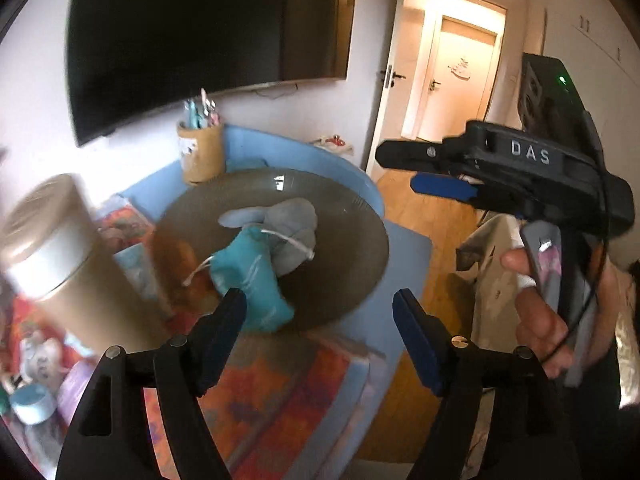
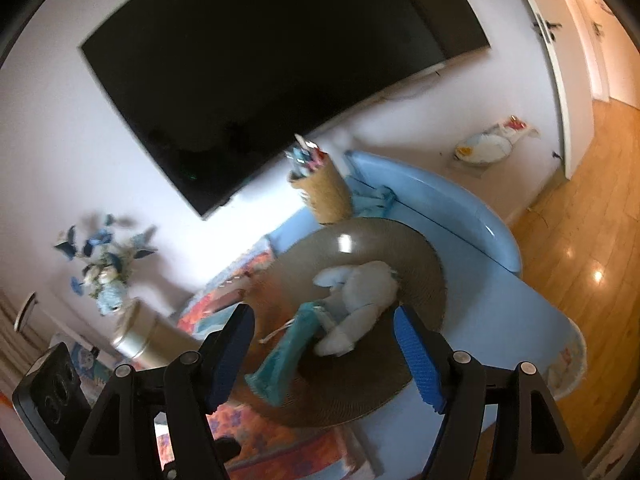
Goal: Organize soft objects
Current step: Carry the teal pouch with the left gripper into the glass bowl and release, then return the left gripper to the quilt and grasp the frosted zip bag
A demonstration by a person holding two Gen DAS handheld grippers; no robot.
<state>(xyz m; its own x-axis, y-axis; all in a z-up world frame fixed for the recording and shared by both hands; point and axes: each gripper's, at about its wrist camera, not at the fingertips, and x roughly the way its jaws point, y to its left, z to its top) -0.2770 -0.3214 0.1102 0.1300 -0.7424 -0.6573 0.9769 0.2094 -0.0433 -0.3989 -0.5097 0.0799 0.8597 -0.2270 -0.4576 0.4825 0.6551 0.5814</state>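
A teal drawstring pouch and a grey plush toy lie together on a round brown mat on the blue table. The pouch, the plush and the mat also show in the right wrist view. My left gripper is open and empty, just short of the pouch. My right gripper is open and empty above the pouch and plush; it also shows from the side in the left wrist view.
A woven cup of pens stands behind the mat. A tall gold and silver canister stands at the left. Colourful books lie at the table's front. A TV hangs on the wall. Wooden floor lies to the right.
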